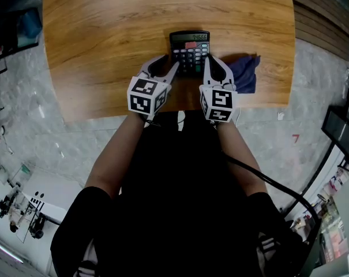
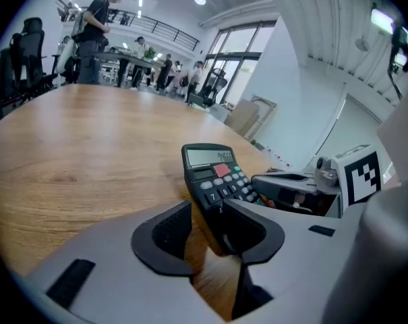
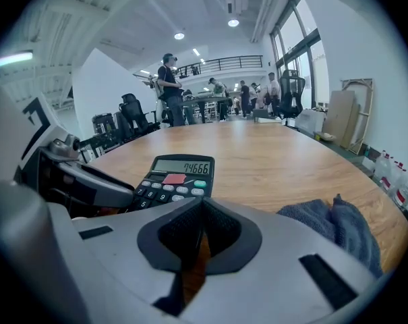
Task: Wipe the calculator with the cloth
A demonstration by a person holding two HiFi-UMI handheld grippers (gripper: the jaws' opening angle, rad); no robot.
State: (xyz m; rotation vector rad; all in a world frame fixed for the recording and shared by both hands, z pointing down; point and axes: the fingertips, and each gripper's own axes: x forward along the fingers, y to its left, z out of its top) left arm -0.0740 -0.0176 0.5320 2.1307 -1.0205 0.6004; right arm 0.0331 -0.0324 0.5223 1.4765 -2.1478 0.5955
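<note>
A black calculator with a lit display and a red key lies flat on the wooden table, near its front edge. My left gripper stands open at the calculator's near left corner; in the left gripper view only bare wood shows between the pads, and the calculator lies just beyond the right jaw. My right gripper is shut on nothing, by the calculator's near right side. A dark blue cloth lies crumpled on the table to the right of that gripper, untouched.
The table's front edge runs just under both marker cubes, with grey floor beyond it. A black cable trails from the right gripper past the person's arm. People, desks and office chairs stand far behind the table.
</note>
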